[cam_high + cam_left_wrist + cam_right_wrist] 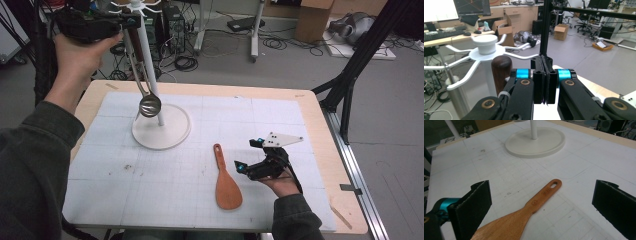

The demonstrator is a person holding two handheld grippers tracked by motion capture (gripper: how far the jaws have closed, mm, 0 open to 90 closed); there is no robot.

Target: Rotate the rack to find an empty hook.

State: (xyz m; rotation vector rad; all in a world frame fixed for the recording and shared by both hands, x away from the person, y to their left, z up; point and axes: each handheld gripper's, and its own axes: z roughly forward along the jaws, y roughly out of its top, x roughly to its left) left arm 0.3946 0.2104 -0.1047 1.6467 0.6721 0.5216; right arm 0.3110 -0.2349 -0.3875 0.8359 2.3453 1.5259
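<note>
Left gripper [131,21]: raised at the top of the rack near the tabletop's far-left corner, jaws pressed flat together. In the left gripper view nothing shows between the pads; the ladle's dark wooden handle end [501,72] stands just beside them.
Ladle [142,75]: hangs alongside the rack's post, metal bowl low, just above the round base. Whether it rests on a hook or is pinched somewhere out of sight, I cannot tell.
Rack [145,45]: white post with curved arms at the top, on a round base [170,135] toward the far-left part of the mat.
Right gripper [250,155]: low over the mat toward the near-right edge, jaws spread wide, holding nothing.
Spatula [226,181]: wooden, flat on the mat near the near edge, just beside the right gripper; handle with its hanging hole points toward the far edge.
Step in hand: judged as hanging the ladle on the rack.
Next move: likely confirm the ladle sits on an arm, back the left gripper off, then close the right jaws across the spatula's handle without blocking the hole.
</note>
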